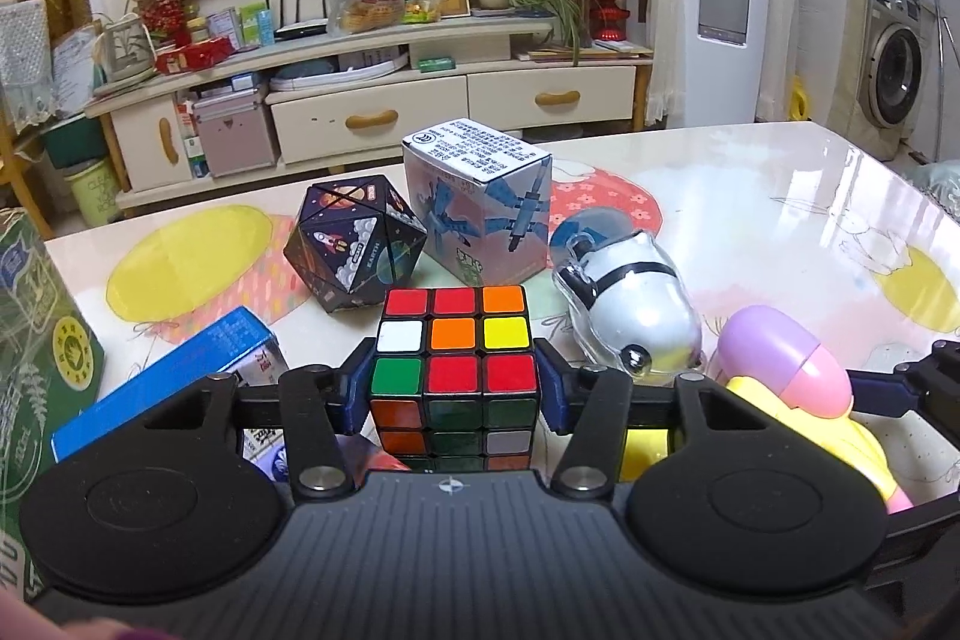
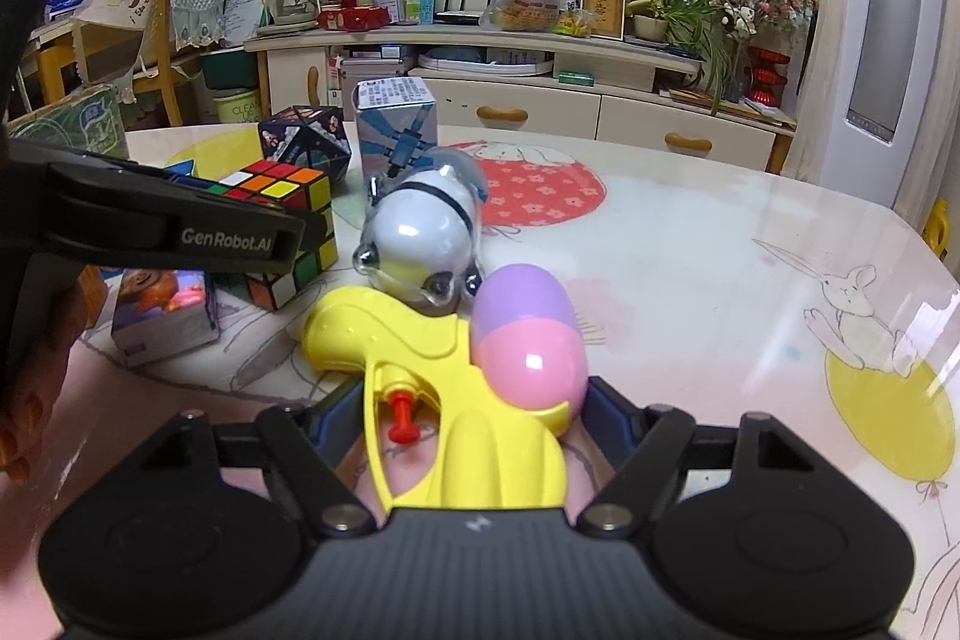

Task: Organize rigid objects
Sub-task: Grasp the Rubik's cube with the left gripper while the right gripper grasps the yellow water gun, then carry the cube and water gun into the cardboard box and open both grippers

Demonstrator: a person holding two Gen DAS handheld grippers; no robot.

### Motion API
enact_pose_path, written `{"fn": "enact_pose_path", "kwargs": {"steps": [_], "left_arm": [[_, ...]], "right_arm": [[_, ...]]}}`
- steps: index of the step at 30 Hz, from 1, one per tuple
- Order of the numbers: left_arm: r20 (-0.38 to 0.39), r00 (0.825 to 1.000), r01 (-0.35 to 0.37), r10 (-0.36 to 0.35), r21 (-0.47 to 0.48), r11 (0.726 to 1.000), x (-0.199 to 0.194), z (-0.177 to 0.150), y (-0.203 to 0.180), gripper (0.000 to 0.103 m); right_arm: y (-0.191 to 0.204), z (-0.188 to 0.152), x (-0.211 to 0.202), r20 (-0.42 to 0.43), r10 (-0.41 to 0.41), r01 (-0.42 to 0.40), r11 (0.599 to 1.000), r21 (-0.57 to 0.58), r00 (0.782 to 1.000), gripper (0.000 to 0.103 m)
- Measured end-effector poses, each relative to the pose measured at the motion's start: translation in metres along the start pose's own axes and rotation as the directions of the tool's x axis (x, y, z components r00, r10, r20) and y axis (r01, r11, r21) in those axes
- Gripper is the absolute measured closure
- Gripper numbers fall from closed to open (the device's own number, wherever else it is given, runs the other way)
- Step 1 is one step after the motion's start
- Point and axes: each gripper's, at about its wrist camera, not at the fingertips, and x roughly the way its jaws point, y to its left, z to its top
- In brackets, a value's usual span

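Observation:
My left gripper (image 1: 453, 394) is shut on a Rubik's cube (image 1: 456, 340), its blue pads pressed on the cube's two sides. The cube also shows in the right wrist view (image 2: 282, 226), behind the left gripper's arm. My right gripper (image 2: 462, 418) stands around a yellow water pistol (image 2: 456, 400) with a pink and purple tank (image 2: 528, 334); the jaws sit wide at its sides and I cannot tell whether they touch it. The pistol also shows in the left wrist view (image 1: 798, 400).
On the patterned table (image 1: 750, 196) lie a black polyhedron puzzle (image 1: 354, 244), a white printed box (image 1: 486, 202), a white plastic mouse toy (image 1: 636, 310), a blue box (image 1: 168, 382) and a small picture box (image 2: 165, 316). A green carton (image 1: 36, 358) stands at the left.

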Motion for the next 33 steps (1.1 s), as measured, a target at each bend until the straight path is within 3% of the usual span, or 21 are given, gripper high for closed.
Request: {"fn": "enact_pose_path", "kwargs": {"steps": [10,33], "left_arm": [[0.022,1.000,0.004,-0.003,-0.055,0.998,-0.023,0.000,-0.001,0.038],[-0.018,0.999,0.031,-0.033,-0.103,0.994,-0.084,-0.032,0.000,0.038]], "right_arm": [[-0.001,-0.002,-0.004,0.003,-0.009,0.009,1.000,0.006,1.000,0.027],[0.009,-0.017,-0.043,0.042,-0.059,0.057,0.997,0.049,0.997,0.027]]}}
